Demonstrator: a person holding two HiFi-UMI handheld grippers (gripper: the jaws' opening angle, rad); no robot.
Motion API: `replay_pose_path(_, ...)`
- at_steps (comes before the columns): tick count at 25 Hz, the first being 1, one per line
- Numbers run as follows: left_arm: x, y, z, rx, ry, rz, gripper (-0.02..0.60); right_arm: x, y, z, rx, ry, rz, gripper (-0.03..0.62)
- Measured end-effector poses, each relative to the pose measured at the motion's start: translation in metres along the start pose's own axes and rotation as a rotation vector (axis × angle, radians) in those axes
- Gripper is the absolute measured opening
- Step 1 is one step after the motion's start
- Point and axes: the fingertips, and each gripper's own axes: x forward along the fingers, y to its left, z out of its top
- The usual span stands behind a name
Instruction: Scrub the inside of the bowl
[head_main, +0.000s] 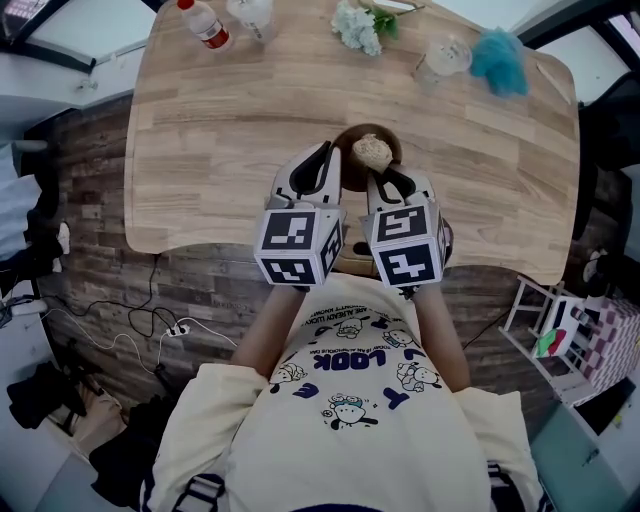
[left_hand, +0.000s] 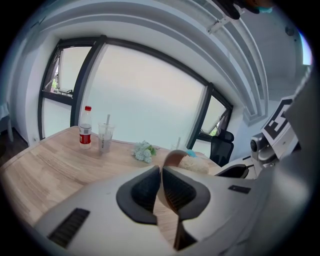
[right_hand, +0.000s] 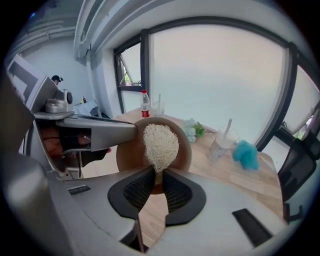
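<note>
A brown bowl stands near the front edge of the wooden table, tipped up toward me. In the left gripper view my left gripper is shut on the bowl's thin rim; from the head view it grips the bowl's left side. My right gripper is shut on the lower end of a pale loofah scrubber. The scrubber stands against the inside of the bowl. In the head view the scrubber lies in the bowl, just ahead of the right gripper.
At the table's far edge stand a red-labelled water bottle, a clear cup, a pale flower bunch, a second clear cup and a teal puff. Cables lie on the floor left.
</note>
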Motion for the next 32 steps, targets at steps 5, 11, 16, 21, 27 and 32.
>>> replay_pose_path(5, 0.001, -0.001, -0.004, -0.010, 0.009, -0.008, 0.048, -0.001, -0.014, 0.002, -0.042, -0.005, -0.078, 0.044)
replay_pose_path(11, 0.001, -0.005, -0.004, -0.014, 0.013, -0.029, 0.048, -0.004, -0.026, 0.013, -0.151, -0.035, -0.206, 0.044)
replay_pose_path(16, 0.000, -0.007, -0.007, -0.014, 0.025, -0.045, 0.049, -0.004, -0.027, 0.016, -0.139, -0.051, -0.201, 0.044)
replay_pose_path(21, 0.001, -0.009, -0.013, -0.015, 0.040, -0.053, 0.049, -0.003, -0.026, 0.019, -0.108, -0.076, -0.173, 0.044)
replay_pose_path(27, 0.002, -0.012, -0.014, -0.033, 0.049, -0.065, 0.049, -0.009, -0.022, 0.034, -0.119, -0.164, -0.169, 0.044)
replay_pose_path(32, 0.003, -0.013, -0.015, -0.036, 0.055, -0.068, 0.048, -0.014, -0.024, 0.037, -0.136, -0.195, -0.202, 0.044)
